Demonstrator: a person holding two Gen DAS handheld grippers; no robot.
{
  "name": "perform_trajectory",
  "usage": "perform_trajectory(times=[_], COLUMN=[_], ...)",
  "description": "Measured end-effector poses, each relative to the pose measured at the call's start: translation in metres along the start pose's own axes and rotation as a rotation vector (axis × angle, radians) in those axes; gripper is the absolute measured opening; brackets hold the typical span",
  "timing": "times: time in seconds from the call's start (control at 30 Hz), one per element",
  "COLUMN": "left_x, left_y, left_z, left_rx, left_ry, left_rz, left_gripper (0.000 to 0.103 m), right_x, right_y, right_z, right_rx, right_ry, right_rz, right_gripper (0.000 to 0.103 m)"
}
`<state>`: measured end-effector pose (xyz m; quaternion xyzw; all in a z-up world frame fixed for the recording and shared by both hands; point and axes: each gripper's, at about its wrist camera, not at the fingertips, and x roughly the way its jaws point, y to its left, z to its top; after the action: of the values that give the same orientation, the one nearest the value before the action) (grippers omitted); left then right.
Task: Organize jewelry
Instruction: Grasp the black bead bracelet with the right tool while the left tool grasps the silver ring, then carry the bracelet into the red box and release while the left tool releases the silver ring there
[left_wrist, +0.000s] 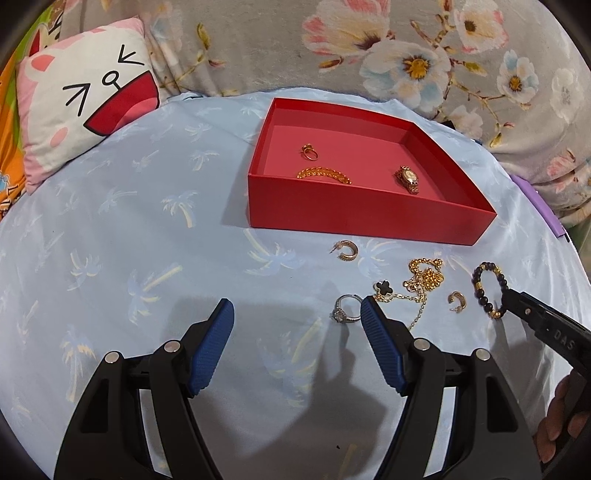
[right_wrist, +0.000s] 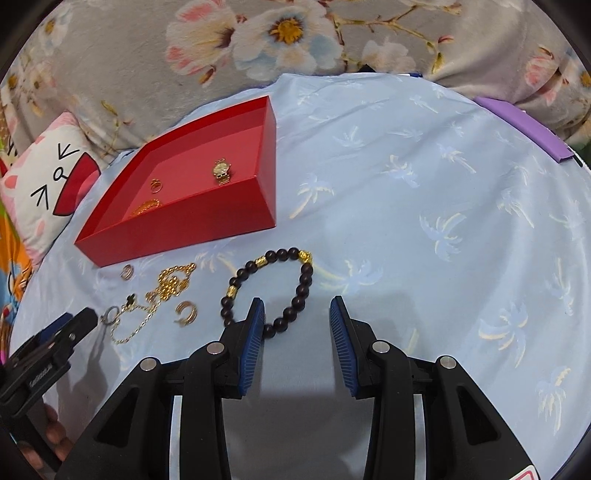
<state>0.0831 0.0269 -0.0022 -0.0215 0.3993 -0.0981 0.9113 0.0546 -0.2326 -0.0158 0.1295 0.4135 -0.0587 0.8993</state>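
A red box (left_wrist: 354, 214) (right_wrist: 192, 225) on the blue cloth holds a gold ring (left_wrist: 308, 152), a gold bracelet (left_wrist: 325, 175) and a gold watch (left_wrist: 407, 178) (right_wrist: 222, 171). In front of it lie a silver ring (left_wrist: 343, 310), a gold necklace (left_wrist: 424, 277) (right_wrist: 170, 286), two gold hoop earrings (left_wrist: 346, 250) (left_wrist: 457, 301) and a dark bead bracelet (left_wrist: 489, 291) (right_wrist: 273, 288). My left gripper (left_wrist: 297, 306) is open, its right finger beside the silver ring. My right gripper (right_wrist: 297, 304) is open, its left finger over the bead bracelet's near edge.
A cat-face pillow (left_wrist: 85, 99) lies at the back left. A floral blanket (left_wrist: 369, 44) runs along the back. A purple strip (right_wrist: 517, 125) lies at the cloth's right edge. The cloth has palm prints (right_wrist: 443, 221).
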Motion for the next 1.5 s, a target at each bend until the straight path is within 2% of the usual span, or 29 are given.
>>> perform_trajectory(times=[0.17,0.23,0.27,0.37,0.57,0.73,1.0,1.07,1.13,1.3,1.5], left_x=[0.002,0.003,0.003,0.008,0.012,0.01,0.013,0.014,0.015,0.015,0.011], left_y=[-0.001,-0.003,-0.005,-0.01,-0.017,-0.022,-0.028,-0.032,-0.034,-0.038,-0.037], left_z=[0.0,-0.001,-0.001,0.0,0.0,-0.001,0.001,0.001,0.001,0.001,0.0], left_rx=[0.004,0.017,0.026,0.05,0.086,0.123,0.194,0.217,0.233,0.255,0.239], left_ry=[0.013,0.018,0.022,0.038,0.052,0.049,0.058,0.059,0.057,0.054,0.048], left_rz=[-0.007,-0.003,-0.001,0.011,0.027,-0.001,-0.007,-0.005,-0.014,-0.026,-0.04], left_gripper=[0.069,0.068,0.068,0.067,0.061,0.047,0.047,0.044,0.032,0.019,0.019], right_x=[0.008,0.009,0.009,0.009,0.008,0.007,0.008,0.008,0.008,0.008,0.008], right_y=[0.01,0.013,0.014,0.012,0.01,0.007,0.006,0.006,0.006,0.006,0.006], right_z=[0.006,0.005,0.005,0.005,0.004,0.004,0.005,0.005,0.005,0.005,0.004], right_rx=[-0.057,-0.086,-0.091,-0.087,-0.079,-0.06,-0.051,-0.051,-0.051,-0.05,-0.052], right_ry=[-0.002,-0.006,-0.005,-0.005,-0.007,-0.006,-0.006,-0.006,-0.006,-0.007,-0.008], right_rz=[-0.062,-0.09,-0.089,-0.071,-0.049,-0.027,-0.017,-0.017,-0.017,-0.015,-0.015], right_gripper=[0.033,0.025,0.015,0.008,0.007,0.007,0.007,0.007,0.007,0.007,0.007])
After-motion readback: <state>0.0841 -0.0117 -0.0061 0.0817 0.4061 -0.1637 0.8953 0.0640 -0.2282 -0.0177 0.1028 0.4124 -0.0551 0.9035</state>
